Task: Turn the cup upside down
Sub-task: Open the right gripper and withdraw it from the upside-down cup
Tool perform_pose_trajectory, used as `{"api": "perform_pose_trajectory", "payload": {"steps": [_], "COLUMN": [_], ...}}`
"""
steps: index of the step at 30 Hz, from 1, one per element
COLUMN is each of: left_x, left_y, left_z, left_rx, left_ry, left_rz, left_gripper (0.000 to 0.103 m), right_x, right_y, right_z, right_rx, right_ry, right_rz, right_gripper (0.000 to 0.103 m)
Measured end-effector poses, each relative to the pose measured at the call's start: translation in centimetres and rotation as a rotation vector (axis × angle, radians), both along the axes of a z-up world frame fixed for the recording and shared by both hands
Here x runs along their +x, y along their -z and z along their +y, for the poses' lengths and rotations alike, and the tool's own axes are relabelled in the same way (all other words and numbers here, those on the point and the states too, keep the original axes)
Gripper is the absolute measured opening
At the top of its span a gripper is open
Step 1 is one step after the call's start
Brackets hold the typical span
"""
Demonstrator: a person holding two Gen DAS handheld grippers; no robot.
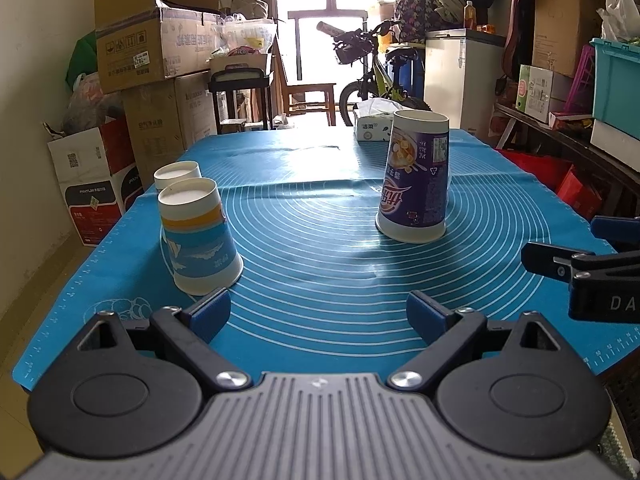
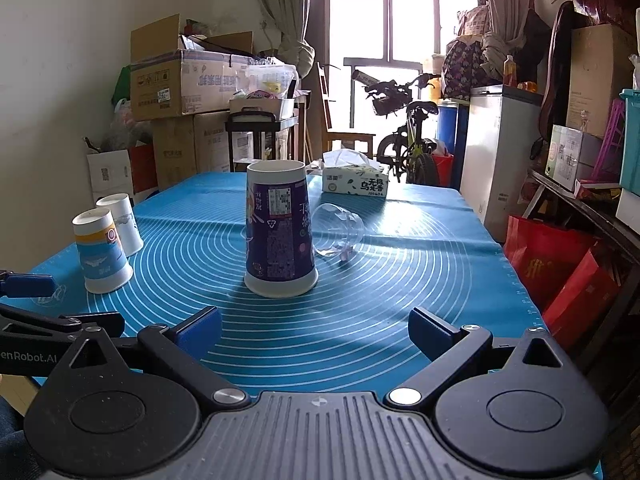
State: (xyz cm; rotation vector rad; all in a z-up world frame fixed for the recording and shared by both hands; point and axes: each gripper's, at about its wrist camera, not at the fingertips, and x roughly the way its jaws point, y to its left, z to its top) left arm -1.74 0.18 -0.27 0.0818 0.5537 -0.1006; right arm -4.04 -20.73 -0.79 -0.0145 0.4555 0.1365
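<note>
A tall purple paper cup stands upside down on the blue mat. A blue-and-white paper cup stands upside down at the left, with a white cup upside down just behind it. A clear plastic cup lies tilted on its side just right of the purple cup. My left gripper is open and empty, near the blue-and-white cup. My right gripper is open and empty, in front of the purple cup, and shows at the right edge of the left view.
A tissue box sits at the mat's far edge. Stacked cardboard boxes stand at the left, a bicycle and a white cabinet behind, and red bags and a cluttered shelf on the right.
</note>
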Motion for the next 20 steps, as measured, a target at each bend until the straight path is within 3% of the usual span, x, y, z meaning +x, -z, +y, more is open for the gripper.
{"api": "perform_pose_trajectory", "payload": {"steps": [20], "left_x": [0.00], "left_y": [-0.22], "left_z": [0.16], "left_rx": [-0.003], "left_ry": [-0.001], "left_rz": [-0.001], "left_gripper": [0.094], "right_x": [0.02], "right_y": [0.01], "right_z": [0.09], "right_rx": [-0.008], "right_ry": [0.003], "right_rz": [0.005], "right_gripper": [0.101]}}
